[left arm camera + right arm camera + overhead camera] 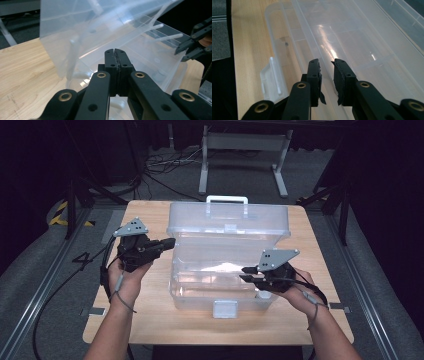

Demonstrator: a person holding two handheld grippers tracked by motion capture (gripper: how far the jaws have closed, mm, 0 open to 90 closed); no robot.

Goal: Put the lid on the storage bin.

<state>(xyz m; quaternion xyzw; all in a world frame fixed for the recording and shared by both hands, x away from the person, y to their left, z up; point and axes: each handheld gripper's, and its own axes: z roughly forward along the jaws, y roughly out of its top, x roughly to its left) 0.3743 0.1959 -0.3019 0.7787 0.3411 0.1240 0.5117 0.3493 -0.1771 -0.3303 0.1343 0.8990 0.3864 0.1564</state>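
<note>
A clear plastic storage box point(227, 280) stands in the middle of the wooden table point(150, 320). Its lid point(230, 222) is raised at the back, and the lid's white handle point(227, 200) is on top. My left gripper point(170, 242) is shut with nothing in it, its tips close to the box's left side below the lid point(75, 30). The shut tips point(115, 51) point into the box. My right gripper point(245, 273) is over the box's right front rim, jaws a little apart point(326, 62). The rim point(312, 47) runs under the gap, and the pads press on nothing.
A white latch point(225, 309) hangs at the box's front edge, and a side latch point(272, 77) sits near my right gripper. Bare wood lies left and right of the box. Behind the table are a metal stand point(245, 150) and floor cables point(165, 162).
</note>
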